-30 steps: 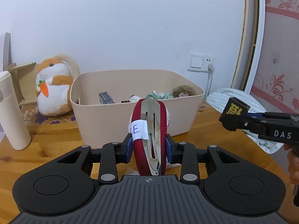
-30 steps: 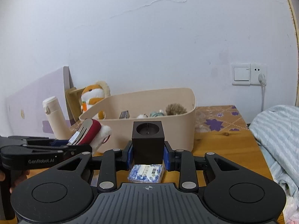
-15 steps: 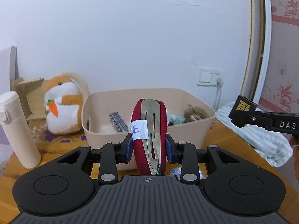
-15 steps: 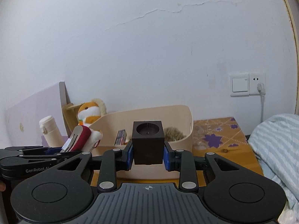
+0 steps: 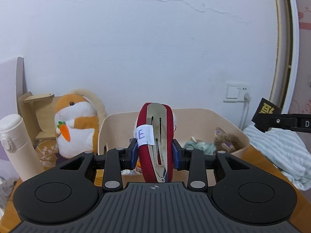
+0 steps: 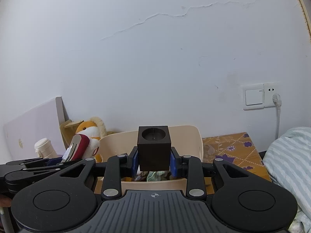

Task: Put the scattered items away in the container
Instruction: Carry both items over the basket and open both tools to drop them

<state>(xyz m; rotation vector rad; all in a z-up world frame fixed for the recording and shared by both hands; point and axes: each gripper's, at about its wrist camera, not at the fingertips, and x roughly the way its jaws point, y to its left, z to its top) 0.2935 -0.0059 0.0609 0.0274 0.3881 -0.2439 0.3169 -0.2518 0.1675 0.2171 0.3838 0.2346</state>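
Jaws of the left gripper are clamped on a red hair clip, which stands upright between the blue pads with its metal snap bar facing the camera and a white tape label wrapped across it. A bit of white fluff shows at the clip's far side. The clip is held up in front of the bin, a beige tub sitting on the wooden surface; inside it lie a brown fuzzy item and a pale green item near the right wall.

Jaws of the right gripper are clamped on a dark cube with a round recess in its top face, held over the near rim of the bin. From this side the left gripper reaches in from the left, its clip tilted beside the bin's left wall.

Left of the bin sit a plush hamster holding a carrot, and nearer, a cream flask. A striped cloth lies on the right edge of the surface.
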